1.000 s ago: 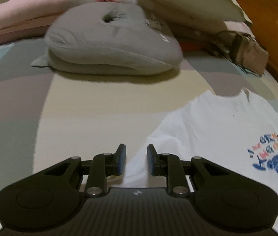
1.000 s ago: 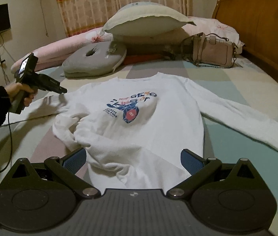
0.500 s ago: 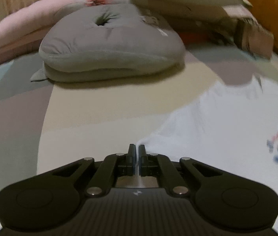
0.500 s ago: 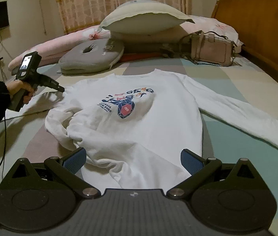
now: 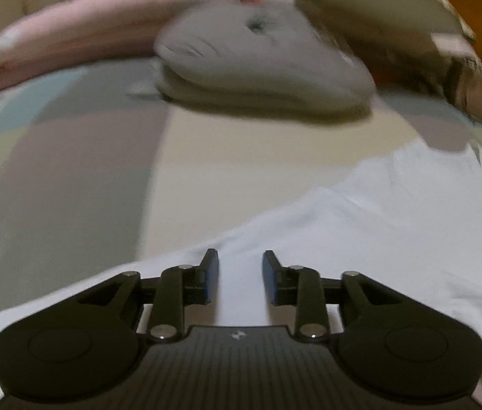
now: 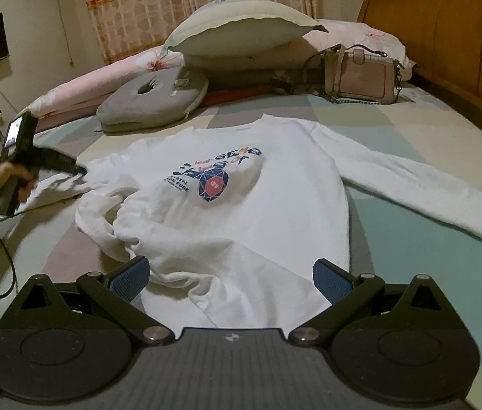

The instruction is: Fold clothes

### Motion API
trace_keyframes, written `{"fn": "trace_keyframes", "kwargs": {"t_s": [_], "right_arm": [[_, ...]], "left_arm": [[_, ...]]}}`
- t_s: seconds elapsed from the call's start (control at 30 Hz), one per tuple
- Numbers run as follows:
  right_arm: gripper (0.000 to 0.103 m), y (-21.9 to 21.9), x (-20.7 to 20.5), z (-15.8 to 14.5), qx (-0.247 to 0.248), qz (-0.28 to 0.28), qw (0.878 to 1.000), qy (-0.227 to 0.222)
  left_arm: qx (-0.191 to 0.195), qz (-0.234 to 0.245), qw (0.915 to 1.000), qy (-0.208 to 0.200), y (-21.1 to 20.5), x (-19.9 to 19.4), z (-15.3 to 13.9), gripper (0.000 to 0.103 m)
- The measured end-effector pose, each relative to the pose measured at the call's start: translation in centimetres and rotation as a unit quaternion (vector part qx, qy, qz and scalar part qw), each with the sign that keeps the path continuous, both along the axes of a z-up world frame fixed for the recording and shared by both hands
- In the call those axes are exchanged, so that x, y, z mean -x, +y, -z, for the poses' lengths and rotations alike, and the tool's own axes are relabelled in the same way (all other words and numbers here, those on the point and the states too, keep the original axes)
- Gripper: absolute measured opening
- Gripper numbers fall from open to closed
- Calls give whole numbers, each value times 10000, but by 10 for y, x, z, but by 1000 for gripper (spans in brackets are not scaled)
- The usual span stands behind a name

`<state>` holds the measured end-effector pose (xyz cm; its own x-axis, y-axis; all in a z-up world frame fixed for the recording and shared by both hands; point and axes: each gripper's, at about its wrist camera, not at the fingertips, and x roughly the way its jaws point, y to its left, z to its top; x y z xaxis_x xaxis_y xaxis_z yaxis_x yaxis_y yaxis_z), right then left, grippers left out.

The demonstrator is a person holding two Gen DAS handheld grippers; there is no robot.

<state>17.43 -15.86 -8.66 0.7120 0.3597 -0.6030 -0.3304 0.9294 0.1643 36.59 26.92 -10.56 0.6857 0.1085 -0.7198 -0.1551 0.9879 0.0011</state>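
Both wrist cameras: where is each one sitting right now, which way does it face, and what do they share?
Left wrist: low over the white sweatshirt sleeve, facing the grey cushion; shows the left gripper, jaws opening, nothing pinched.
Right wrist: at the hem end, facing the wooden headboard and curtain; shows the right gripper wide open, and the left hand.
Shared: sweatshirt, cushion, pink handbag.
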Motion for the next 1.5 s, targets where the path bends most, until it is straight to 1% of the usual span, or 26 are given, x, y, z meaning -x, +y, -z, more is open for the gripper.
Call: {"fn": "trace_keyframes", "kwargs": {"t_s": [0.03,0.1,0.13,0.17,0.23,0.3,0.33,0.37,0.43,0.47,0.5,0.53,0.57,0.63,0.67,0.7,0.73,0.8,0.9,1.0,1.1,1.17,1.23,1.3,1.37,1.5], "right_arm": [[103,-1,1,-1,10,11,10000,-32],[103,-3,1,-3,-34,59,10000,-42],[103,-5,0,-4,-80,99,9999,-32],[103,-7,0,-4,-126,139,9998,-23],[103,-10,-2,-2,-219,202,9995,38],[103,-11,-4,-1,-286,249,9992,100],[103,-11,-4,0,-278,250,9992,115],[103,-11,-4,1,-266,248,9993,127],[103,-10,-4,2,-185,220,9995,145],[103,-10,-3,2,-153,202,9996,130],[103,-11,-2,1,-124,184,9997,110],[103,-12,-1,0,-94,166,9998,90],[103,-13,0,-1,-90,153,9998,74],[103,-17,0,-2,-85,141,9998,67],[103,-19,0,-2,-76,144,9998,78],[103,-20,1,-1,-14,139,9999,82],[103,-20,1,-1,61,132,9999,83],[103,-21,2,1,168,77,9998,34],[103,-23,3,2,194,58,9998,-14],[103,-27,1,1,90,144,9999,-8],[103,-32,1,-1,-37,219,9998,-13],[103,-32,2,-1,-120,251,9996,14],[103,-31,3,-1,-211,258,9994,22],[103,-29,6,-2,-252,230,9994,41],[103,-26,8,-3,-259,204,9994,51],[103,-20,14,-10,-164,186,9997,-7]], "left_arm": [[-143,-349,9993,43,9,2,-1,32],[-84,-823,9965,150,25,2,-5,31],[-17,-978,9949,240,30,1,-8,27],[-3,-1010,9945,287,30,1,-13,26],[10,-698,9974,198,12,-2,-23,28],[91,-254,9996,64,-15,-6,-34,35],[201,34,9998,1,-33,-11,-38,41],[357,309,9989,-27,-49,-17,-41,43],[815,816,9933,27,-78,-35,-41,46],[1042,1068,9888,54,-93,-43,-40,49],[1246,1260,9841,88,-106,-53,-39,49],[1364,1323,9817,149,-115,-64,-33,49],[1363,1290,9819,242,-123,-75,-27,49],[1195,1016,9867,422,-129,-99,-12,48],[1151,840,9886,488,-127,-109,-5,46],[1105,710,9901,492,-125,-117,-1,45],[1059,653,9914,399,-123,-121,0,49],[978,525,9935,247,-120,-130,0,49],[921,274,9951,229,-114,-138,-1,48],[800,257,9963,164,-111,-125,-17,48],[604,471,9970,-90,-99,-92,-45,54],[430,394,9981,-182,-83,-66,-62,70],[165,263,9993,-193,-66,-45,-72,72],[-89,134,9999,-60,-53,-30,-69,72],[-232,-17,9997,94,-41,-12,-58,72],[-149,-283,9991,279,-25,10,-23,72]]}}
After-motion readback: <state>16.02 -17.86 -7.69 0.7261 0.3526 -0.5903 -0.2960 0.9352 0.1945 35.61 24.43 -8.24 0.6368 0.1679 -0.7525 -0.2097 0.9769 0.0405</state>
